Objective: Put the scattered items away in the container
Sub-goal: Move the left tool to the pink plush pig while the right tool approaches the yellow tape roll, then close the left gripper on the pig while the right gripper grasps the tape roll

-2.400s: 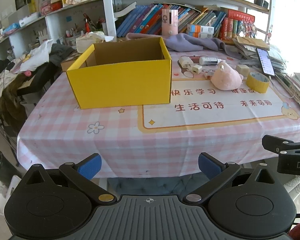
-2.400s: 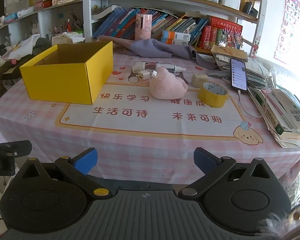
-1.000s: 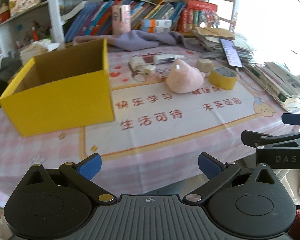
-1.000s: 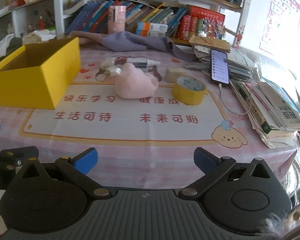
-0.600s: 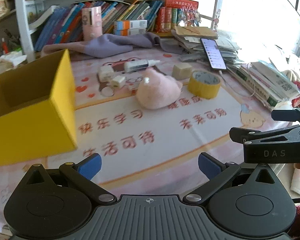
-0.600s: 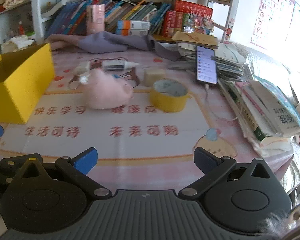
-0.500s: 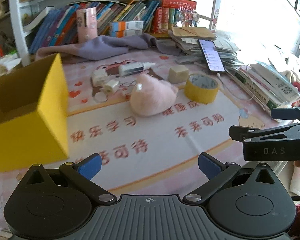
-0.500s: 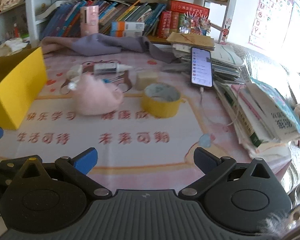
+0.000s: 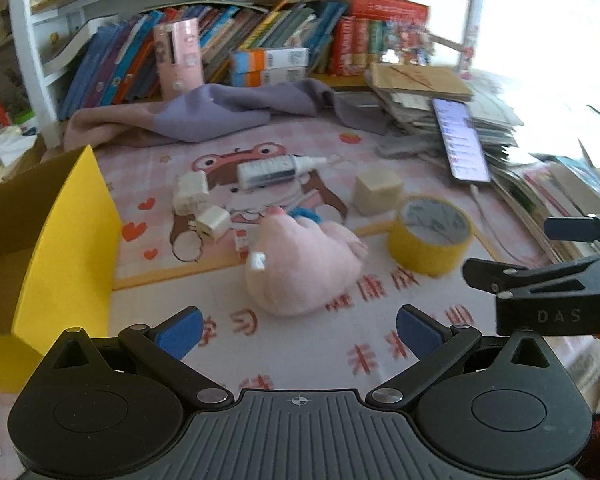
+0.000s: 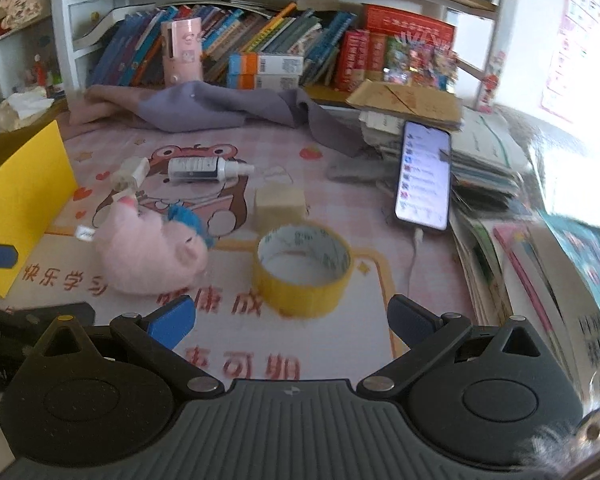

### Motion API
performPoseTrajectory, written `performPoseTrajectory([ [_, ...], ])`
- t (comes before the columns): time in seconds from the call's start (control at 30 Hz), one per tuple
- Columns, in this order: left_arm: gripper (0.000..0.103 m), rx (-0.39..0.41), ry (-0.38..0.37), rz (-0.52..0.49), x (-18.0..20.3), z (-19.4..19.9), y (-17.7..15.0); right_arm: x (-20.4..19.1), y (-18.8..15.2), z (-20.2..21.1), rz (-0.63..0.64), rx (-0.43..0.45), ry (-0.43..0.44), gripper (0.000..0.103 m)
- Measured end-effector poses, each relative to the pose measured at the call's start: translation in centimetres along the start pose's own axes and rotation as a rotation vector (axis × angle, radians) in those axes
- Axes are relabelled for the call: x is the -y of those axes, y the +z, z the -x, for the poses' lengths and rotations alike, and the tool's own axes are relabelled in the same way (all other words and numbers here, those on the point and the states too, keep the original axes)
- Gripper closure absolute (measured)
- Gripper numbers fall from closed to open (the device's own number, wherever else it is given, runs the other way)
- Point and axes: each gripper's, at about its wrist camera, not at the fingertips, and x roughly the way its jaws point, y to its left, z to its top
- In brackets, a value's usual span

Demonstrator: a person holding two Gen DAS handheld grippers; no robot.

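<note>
Back behind it all, a purple cloth lies crumpled along the table's far edge, under a bookshelf crammed with books. Off to the right, a lit phone leans on a messy paper stack.

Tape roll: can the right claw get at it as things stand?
Probably yes. The right claw is open, and the tape roll stands straight ahead between its fingers with only bare mat between. The plush and cube sit clear of the roll.

Plush toy between box and tape roll
</note>
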Motion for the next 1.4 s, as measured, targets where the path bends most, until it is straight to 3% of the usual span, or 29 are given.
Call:
performPoseTrajectory([
  [0.43, 0.000, -0.078, 0.082, 0.067, 0.2, -5.0, 3.2, 2.7, 2.4, -7.1, 0.032, -0.095, 0.097, 0.000],
  [0.97, 0.000, -0.140, 0.038, 0.069, 0.4, -9.9, 4.5, 3.7, 2.7, -12.5, 0.035, -0.203, 0.141, 0.000],
  [1.4, 0.004, -0.216, -0.010, 0.137, -0.1, -12.0, 4.1, 3.6, 2.9, -14.0, 0.071, -0.205, 0.154, 0.000],
])
